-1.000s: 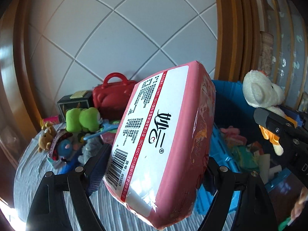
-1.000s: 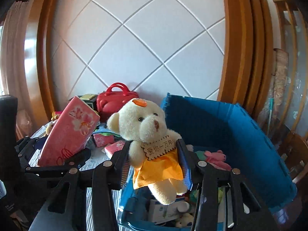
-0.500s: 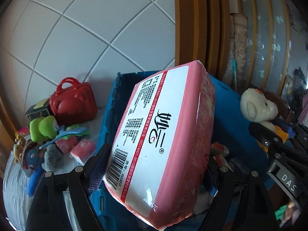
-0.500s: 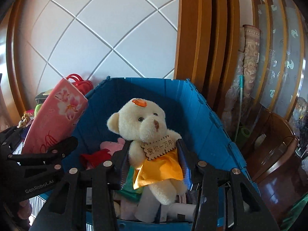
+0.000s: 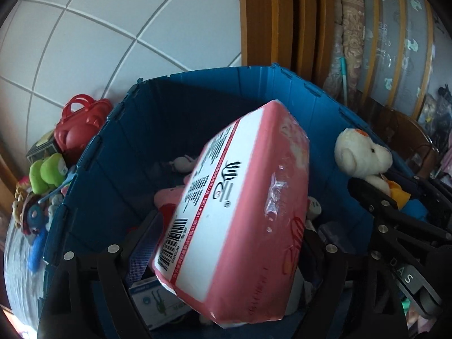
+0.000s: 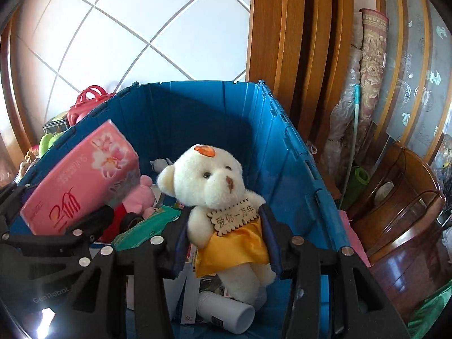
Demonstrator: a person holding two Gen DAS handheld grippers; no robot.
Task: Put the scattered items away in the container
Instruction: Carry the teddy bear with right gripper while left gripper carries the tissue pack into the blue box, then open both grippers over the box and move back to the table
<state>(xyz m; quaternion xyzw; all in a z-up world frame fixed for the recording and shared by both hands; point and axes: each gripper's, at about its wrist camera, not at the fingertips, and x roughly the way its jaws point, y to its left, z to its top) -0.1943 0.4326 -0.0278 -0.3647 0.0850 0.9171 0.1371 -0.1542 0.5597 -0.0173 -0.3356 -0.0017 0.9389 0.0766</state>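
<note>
Setting: tiled white wall with diagonal grout lines, wooden door frame to the right, rolled carpets beyond it; a grey-clothed table point(image 5: 17, 276) to the left of the left gripper carries the unsorted remainder.

Item 1, nearest. Left gripper point(image 5: 226, 243): jaws spread wide, the pink tissue pack point(image 5: 237, 212) between them. A second ago the pack sat upright and square in the fingers over the table; now both it and the gripper are above the open crate and the pack has tipped forward, barcode end down. Whether the pads touch it cannot be told; it reads as just let go or slipping.

Item 2. Right gripper point(image 6: 223, 234): closed on the white teddy bear point(image 6: 214, 186) at its yellow-skirted waist, legs dangling. In the last second it too has travelled from beside the crate to directly over its interior.

Item 3, below both grippers. Blue crate point(image 6: 291, 155), the container: already holds a white tube point(image 6: 226, 310), a green packet point(image 6: 147, 223), a pink plush point(image 6: 141, 195) and boxed goods.

Item 4, farther left. Red handbag point(image 5: 79, 124), green plush point(image 5: 48, 169) and small toys, not yet tidied.

Assessment: both loads are placed for release; opening the right fingers should finish this pair, after which the table items remain.
</note>
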